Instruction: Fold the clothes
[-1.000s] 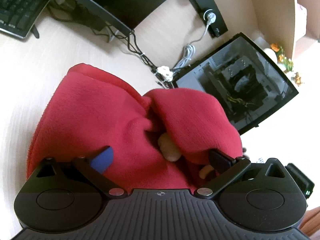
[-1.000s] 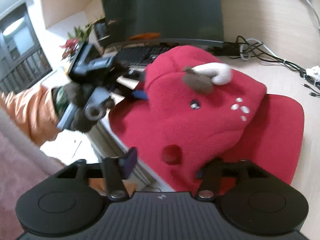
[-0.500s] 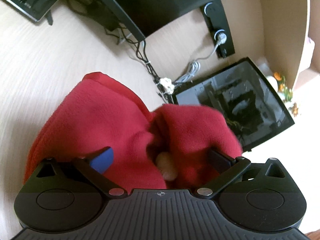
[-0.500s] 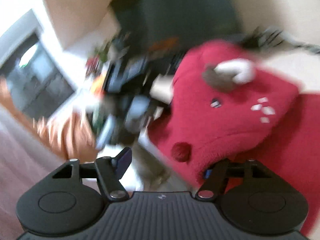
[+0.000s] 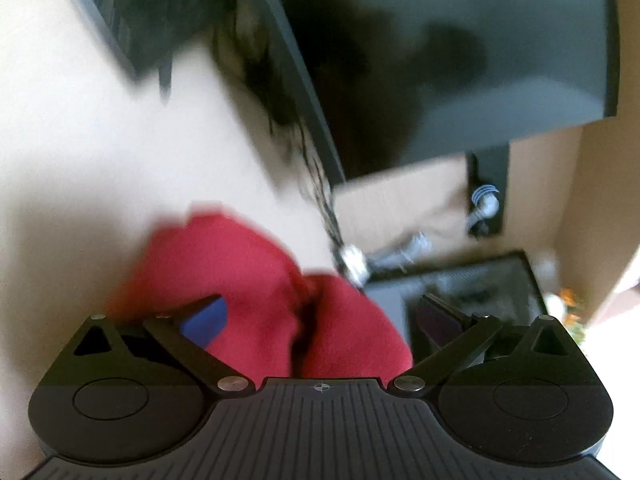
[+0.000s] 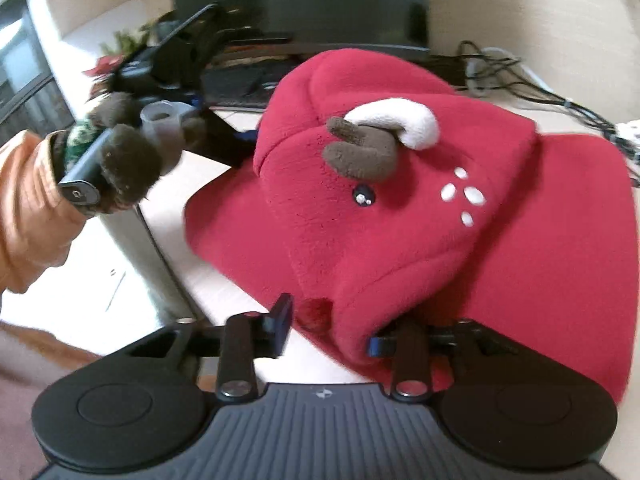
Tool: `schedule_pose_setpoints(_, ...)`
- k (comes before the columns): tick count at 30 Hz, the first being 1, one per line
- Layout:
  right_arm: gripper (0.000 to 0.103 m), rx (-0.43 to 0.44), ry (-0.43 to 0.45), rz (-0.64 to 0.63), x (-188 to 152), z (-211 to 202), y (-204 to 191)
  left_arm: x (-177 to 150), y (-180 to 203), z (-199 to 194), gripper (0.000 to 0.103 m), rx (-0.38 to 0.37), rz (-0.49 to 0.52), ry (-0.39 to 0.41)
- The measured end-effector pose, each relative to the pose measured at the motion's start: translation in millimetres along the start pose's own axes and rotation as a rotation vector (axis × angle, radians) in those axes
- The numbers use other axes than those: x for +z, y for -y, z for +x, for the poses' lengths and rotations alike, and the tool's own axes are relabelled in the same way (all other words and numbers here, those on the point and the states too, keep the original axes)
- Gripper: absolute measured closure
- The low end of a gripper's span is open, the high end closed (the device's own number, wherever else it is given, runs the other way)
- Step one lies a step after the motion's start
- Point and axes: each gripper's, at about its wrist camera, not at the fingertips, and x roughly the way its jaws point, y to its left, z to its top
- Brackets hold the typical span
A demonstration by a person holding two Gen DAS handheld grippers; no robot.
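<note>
Left wrist view, blurred: the left tongs stand released, fingers wide apart, above a soft red fleece garment that lies bunched between and just ahead of them on a pale wood-grain worktop. Further ahead stands a wide dark curved monitor, with a tangle of dark cables under its edge. Ahead to the right is a black glass-sided computer case.

Right wrist view: the right tongs are also released, straddling the near hem of the red fleece garment's hood, which bears a brown antler, a white horn and a dark button eye. The garment lies on the worktop near its edge. Ahead to the left, an orange sleeve ends at the other black handheld tool.
</note>
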Motion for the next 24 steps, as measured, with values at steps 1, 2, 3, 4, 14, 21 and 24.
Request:
schedule_pose_setpoints(1,0.029,0.001,0.005,0.013,2.4,-1.0,1.8,5.6,6.0,-2.8,0.0,0.029,0.032,0.023)
schedule_pose_setpoints(2,0.016,0.003,0.011,0.026,4.8,-2.0,3.6,5.4,14.6,-6.2,0.0,0.046,0.073,0.024)
schedule_pose_setpoints(3,0.012,0.031,0.019,0.036,3.9,-5.0,1.1,5.2,23.1,-9.6,0.0,0.064,0.113,0.025)
schedule_pose_setpoints(4,0.006,0.069,0.029,0.047,2.0,-9.2,-2.3,5.0,31.6,-13.0,0.0,0.082,0.154,0.026)
schedule_pose_setpoints(14,0.0,0.021,0.037,-0.022,3.9,-16.7,-19.9,-92.6,132.9,39.6,0.0,0.35,0.925,-0.102)
schedule_pose_setpoints(21,0.0,-0.015,0.138,0.006,-10.4,-78.8,-10.5,-89.9,76.9,23.1,0.0,0.409,0.776,-0.114)
schedule_pose_setpoints(24,0.0,-0.099,0.273,0.025,14.0,-93.1,-4.8,-93.3,70.0,22.1,0.0,0.401,0.768,-0.089)
